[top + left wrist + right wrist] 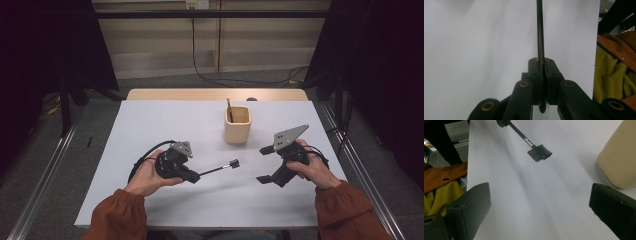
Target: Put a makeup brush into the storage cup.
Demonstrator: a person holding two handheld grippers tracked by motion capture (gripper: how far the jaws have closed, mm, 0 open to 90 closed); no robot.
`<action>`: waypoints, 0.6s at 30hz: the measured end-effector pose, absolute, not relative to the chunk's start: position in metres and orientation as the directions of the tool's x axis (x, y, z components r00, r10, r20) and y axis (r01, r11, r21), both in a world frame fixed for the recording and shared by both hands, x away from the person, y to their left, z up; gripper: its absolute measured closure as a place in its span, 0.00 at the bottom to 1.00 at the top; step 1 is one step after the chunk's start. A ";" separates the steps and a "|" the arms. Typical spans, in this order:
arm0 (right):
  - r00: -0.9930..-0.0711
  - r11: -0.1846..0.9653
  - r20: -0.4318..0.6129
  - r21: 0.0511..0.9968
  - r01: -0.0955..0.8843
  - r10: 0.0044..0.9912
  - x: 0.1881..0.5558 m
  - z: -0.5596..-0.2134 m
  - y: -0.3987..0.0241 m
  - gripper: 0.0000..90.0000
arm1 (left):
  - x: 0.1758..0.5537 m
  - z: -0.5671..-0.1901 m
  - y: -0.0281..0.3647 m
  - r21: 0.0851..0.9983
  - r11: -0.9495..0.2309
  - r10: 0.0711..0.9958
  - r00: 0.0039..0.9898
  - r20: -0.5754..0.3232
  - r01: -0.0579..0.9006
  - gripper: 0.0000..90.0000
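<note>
My left gripper [196,175] is shut on the thin black handle of a small comb brush [220,168], whose bristled head points right, just above the white table. Along the left gripper view the handle [540,37] runs straight up from between the closed jaws. My right gripper [266,164] stands open to the right of the brush head, nothing between its fingers. In the right gripper view the brush head [539,152] hangs ahead of the wide-apart jaws. A beige wooden cup [236,124] stands behind, with a dark stick [229,109] leaning in it.
The white tabletop [165,125] stretches to a wooden strip at the far edge. A cable [142,157] loops from the left gripper. The cup's side [619,155] is near the right jaw. Orange and yellow clothing [614,70] lies beyond the table's near edge.
</note>
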State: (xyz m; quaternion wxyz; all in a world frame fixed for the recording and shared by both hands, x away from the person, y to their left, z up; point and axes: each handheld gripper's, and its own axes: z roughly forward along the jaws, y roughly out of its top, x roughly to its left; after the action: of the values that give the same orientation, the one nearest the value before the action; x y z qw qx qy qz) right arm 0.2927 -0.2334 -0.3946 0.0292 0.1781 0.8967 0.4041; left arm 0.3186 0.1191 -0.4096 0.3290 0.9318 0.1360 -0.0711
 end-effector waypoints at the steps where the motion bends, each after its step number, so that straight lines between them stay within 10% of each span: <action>1: -0.933 0.603 0.095 0.740 0.299 0.347 0.291 -0.395 -0.235 0.03 | 0.318 -0.410 0.120 0.598 -0.742 0.211 0.952 -0.223 0.304 0.95; 18: -0.908 0.484 0.129 0.812 0.327 0.398 0.270 -0.408 -0.247 0.03 | 0.309 -0.414 0.130 0.664 -0.672 0.220 0.945 -0.244 0.328 0.95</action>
State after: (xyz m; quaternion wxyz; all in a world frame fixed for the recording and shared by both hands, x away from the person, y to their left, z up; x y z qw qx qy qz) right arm 0.2704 -0.2469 -0.4075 0.0383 0.2106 0.8605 0.4623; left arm 0.3094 0.1297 -0.4137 0.3758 0.9116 0.1502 -0.0719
